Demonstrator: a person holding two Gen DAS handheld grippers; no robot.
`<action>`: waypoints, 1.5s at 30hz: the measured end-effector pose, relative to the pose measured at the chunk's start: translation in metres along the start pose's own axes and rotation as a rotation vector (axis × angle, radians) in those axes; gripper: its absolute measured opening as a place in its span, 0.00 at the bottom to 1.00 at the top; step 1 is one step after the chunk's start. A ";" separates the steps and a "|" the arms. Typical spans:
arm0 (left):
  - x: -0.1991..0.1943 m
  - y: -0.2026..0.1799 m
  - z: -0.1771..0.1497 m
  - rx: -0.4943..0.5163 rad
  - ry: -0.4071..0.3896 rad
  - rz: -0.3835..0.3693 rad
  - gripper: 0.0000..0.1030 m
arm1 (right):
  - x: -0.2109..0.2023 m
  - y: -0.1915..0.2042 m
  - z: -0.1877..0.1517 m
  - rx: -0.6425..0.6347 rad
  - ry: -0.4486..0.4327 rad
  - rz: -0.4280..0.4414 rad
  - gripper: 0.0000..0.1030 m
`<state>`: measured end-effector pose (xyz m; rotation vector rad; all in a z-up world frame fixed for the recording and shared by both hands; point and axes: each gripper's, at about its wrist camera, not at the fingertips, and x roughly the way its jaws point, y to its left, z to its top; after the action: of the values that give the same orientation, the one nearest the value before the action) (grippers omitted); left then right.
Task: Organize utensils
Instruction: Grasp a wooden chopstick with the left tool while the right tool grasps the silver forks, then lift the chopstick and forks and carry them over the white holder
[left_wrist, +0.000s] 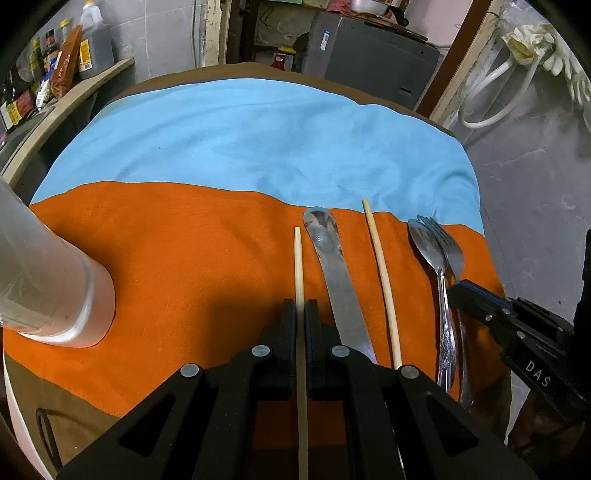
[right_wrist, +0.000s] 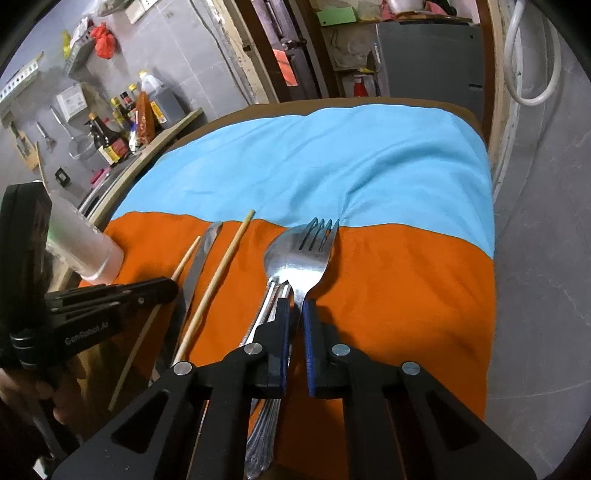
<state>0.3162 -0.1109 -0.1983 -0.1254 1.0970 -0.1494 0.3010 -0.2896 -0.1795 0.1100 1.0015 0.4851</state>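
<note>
while the left gripper (left_wrist: 301, 306) sits low over the orange cloth (left_wrist: 184, 251), its jaws are drawn narrow on a pale chopstick (left_wrist: 298, 258), which runs straight between the two black fingers (left_wrist: 290, 321) and points toward the far edge of the tabletop (left_wrist: 229, 70). just beside it, on the side of the right edge, lies a butter knife (left_wrist: 332, 266), and past that a second chopstick (left_wrist: 380, 273), all three roughly parallel and apart from one another. near the right edge a spoon (left_wrist: 428, 247) and a fork (left_wrist: 448, 247) lie together, the fork overlapping the spoon.

from the right wrist view, the right gripper (right_wrist: 295, 310) has its jaws nearly closed around the fork's (right_wrist: 314, 258) neck, blue pads (right_wrist: 308, 332) on either side of the metal; the spoon (right_wrist: 277, 254) bowl sits under and just left of the fork head, its handle trailing back beneath the gripper. whether the pads press the fork firmly i cannot tell, though the gap looks filled by it.

a translucent plastic cup (left_wrist: 55, 291) stands on the orange cloth near the left edge, well apart from the utensils. the orange cloth covers the near half of the tabletop and a light blue cloth (left_wrist: 258, 140) covers the far half. sauce bottles (right_wrist: 110, 136) stand on a counter beyond the far left corner.
</note>
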 end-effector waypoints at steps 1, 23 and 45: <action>0.000 0.000 0.000 0.002 0.000 0.000 0.03 | 0.000 0.000 0.000 0.000 0.000 -0.007 0.05; -0.030 0.012 -0.018 -0.029 -0.139 -0.156 0.02 | 0.000 -0.013 -0.007 0.138 -0.061 0.090 0.04; -0.161 0.028 -0.038 0.032 -0.534 -0.259 0.02 | -0.091 0.091 -0.018 0.036 -0.498 0.049 0.00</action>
<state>0.2117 -0.0551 -0.0799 -0.2622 0.5425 -0.3440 0.2154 -0.2511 -0.0905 0.2744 0.5198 0.4545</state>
